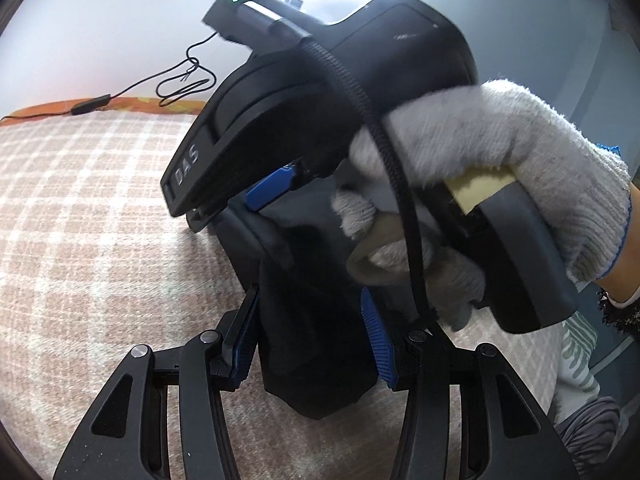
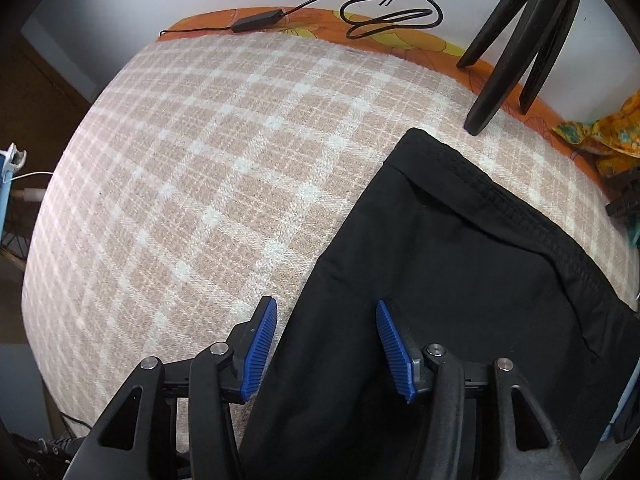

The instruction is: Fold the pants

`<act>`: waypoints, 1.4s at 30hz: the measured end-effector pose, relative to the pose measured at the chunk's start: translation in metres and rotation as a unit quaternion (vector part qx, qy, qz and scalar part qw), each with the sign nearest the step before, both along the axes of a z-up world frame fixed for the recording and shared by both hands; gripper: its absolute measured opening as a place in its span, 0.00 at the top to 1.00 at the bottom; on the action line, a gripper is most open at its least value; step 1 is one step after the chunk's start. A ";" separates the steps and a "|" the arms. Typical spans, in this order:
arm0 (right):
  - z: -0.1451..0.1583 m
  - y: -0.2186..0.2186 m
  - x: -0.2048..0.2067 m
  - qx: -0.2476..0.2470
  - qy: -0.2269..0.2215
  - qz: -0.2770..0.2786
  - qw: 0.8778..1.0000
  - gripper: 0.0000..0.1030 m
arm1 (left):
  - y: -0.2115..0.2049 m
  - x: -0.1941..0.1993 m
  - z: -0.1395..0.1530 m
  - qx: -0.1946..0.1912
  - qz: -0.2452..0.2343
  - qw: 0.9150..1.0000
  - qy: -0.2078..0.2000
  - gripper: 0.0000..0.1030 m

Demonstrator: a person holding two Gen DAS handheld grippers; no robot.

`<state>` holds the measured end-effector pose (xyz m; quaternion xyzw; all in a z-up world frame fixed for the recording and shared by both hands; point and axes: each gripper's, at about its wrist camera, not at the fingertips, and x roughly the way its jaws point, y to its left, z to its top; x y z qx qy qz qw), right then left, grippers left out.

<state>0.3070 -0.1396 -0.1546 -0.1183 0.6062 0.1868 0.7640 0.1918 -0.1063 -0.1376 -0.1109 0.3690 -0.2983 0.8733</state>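
Black pants [image 2: 460, 280] lie flat on a beige checked blanket [image 2: 200, 160], hem edge toward the far right. My right gripper [image 2: 326, 350] points down over their left edge and is open. Its left pad hangs over the blanket, its right pad over the cloth, and neither presses on the fabric. In the left wrist view my left gripper [image 1: 310, 344] is shut on a bunched fold of the pants [image 1: 316, 368], which fills the gap between its blue pads. Just beyond it a gloved hand [image 1: 500, 168] holds the right tool's black housing [image 1: 340, 92].
A black cable with an adapter [image 2: 256, 22] lies along the far edge on an orange patterned sheet [image 2: 400, 40]. Dark struts [image 2: 512, 52] stand at the far right near the pants' corner. A yellow patterned cloth [image 2: 612, 136] sits at the right edge.
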 end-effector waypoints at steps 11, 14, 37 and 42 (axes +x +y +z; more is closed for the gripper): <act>0.007 -0.031 -0.040 0.070 -0.075 -0.019 0.995 0.96 | 0.007 -0.016 0.004 0.017 -0.035 0.999 0.001 0.55; 0.008 -0.063 -0.050 0.159 -0.084 -0.067 0.981 0.99 | 0.017 -0.026 0.013 -0.005 -0.041 0.999 0.012 0.55; 0.092 -0.245 -0.089 0.351 -0.159 -0.180 0.905 0.99 | -0.041 -0.010 0.030 0.077 -0.012 0.996 -0.038 0.55; 0.091 -0.286 -0.091 0.343 -0.167 -0.197 0.903 0.99 | -0.094 0.001 0.031 0.051 -0.030 0.997 -0.046 0.55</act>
